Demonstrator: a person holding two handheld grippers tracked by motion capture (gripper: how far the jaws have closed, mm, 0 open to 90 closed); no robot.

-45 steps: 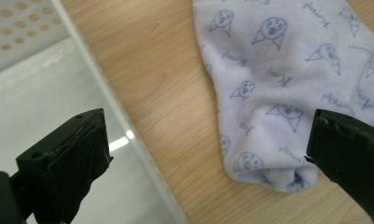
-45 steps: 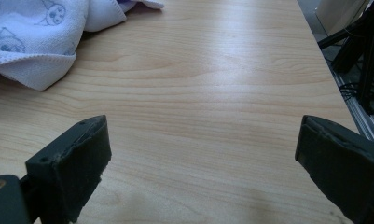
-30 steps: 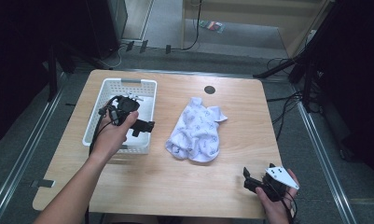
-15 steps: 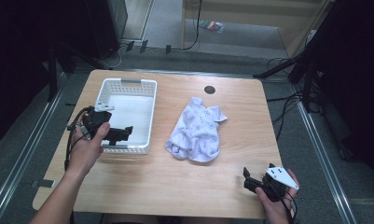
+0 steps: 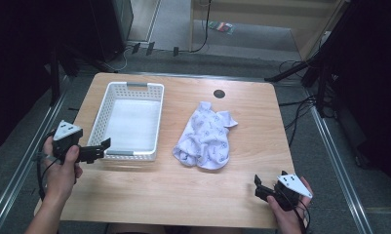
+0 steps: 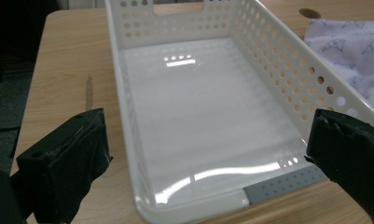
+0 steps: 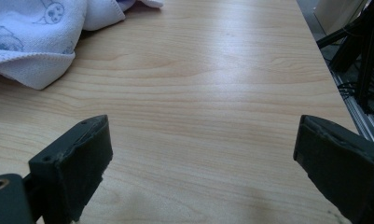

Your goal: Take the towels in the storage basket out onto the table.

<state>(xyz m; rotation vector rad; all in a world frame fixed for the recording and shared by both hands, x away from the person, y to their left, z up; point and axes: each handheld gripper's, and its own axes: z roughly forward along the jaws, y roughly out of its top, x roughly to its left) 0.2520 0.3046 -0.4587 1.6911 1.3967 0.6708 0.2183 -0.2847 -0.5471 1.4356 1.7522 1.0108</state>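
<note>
Two grippers are in our hands, and we place everything by the white basket point(image 5: 130, 121), which sits on the wooden table point(image 5: 149, 195) with nothing inside it. Our left gripper point(image 5: 101, 148) hangs just off the basket's near left corner, its tips by the grey handle strip point(image 6: 287, 184) of the near wall; the jaws stand wide apart and grip nothing, and in the left gripper view they straddle that near end of the basket. A crumpled white cloth point(image 5: 206, 135) with a small blue print lies flat on the table just beside the basket's right wall, not touching it. Our right gripper point(image 5: 259, 186) is well apart from the basket, beyond the cloth at the table's near right edge, jaws spread wide over bare wood, holding nothing.
</note>
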